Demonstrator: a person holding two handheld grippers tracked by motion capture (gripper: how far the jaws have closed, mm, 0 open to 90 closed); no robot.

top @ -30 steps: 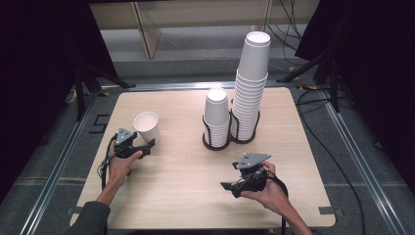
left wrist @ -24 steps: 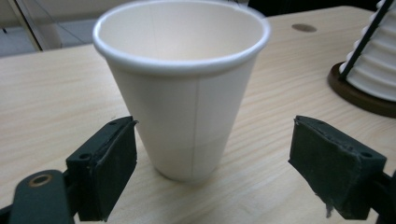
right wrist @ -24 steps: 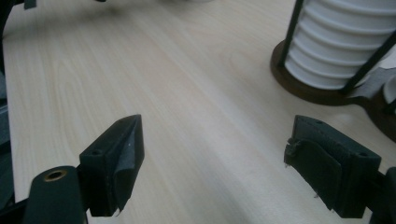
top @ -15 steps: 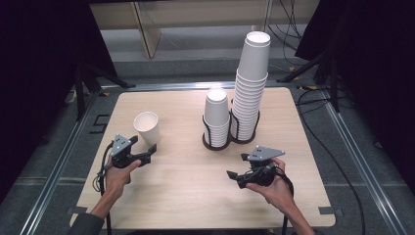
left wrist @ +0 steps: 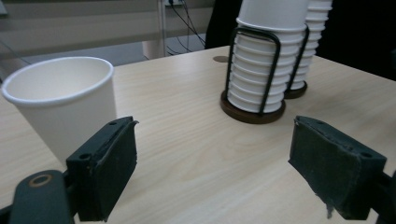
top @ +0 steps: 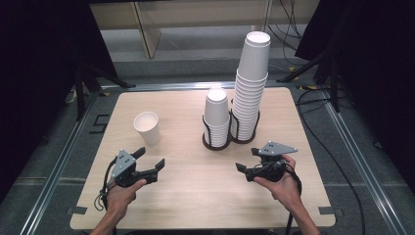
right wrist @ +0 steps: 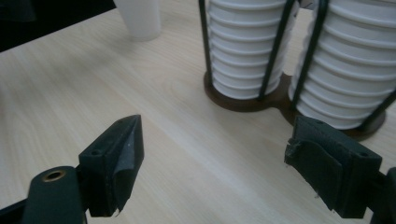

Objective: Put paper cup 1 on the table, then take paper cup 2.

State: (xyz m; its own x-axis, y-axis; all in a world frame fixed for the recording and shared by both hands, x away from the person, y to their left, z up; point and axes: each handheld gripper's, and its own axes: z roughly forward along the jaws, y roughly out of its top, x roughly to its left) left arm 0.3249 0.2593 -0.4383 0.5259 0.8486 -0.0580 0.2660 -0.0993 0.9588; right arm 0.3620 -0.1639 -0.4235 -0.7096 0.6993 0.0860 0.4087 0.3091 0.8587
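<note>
A single white paper cup [top: 147, 127] stands upright on the left part of the wooden table [top: 186, 196]. My left gripper [top: 150, 157] sits just in front of and slightly right of it, open and holding nothing. In the left gripper view the cup [left wrist: 65, 100] stands just beyond the left jaw, apart from the open left gripper [left wrist: 212, 126]. My right gripper [top: 246, 160] is open and holds nothing in front of the cup holders. In the right gripper view, the open right gripper [right wrist: 217, 123] faces the short cup stack [right wrist: 243, 51] and the tall cup stack [right wrist: 345, 70].
A short stack of cups [top: 216, 117] and a tall stack of cups [top: 252, 83] stand in a black wire double holder [top: 215, 144] at the table's middle right. Cables trail off the table's right side. Bare wood lies between the two grippers.
My left gripper has drawn back from the cup toward the near edge. The cup stays standing. My right gripper has shifted a little to the right.
</note>
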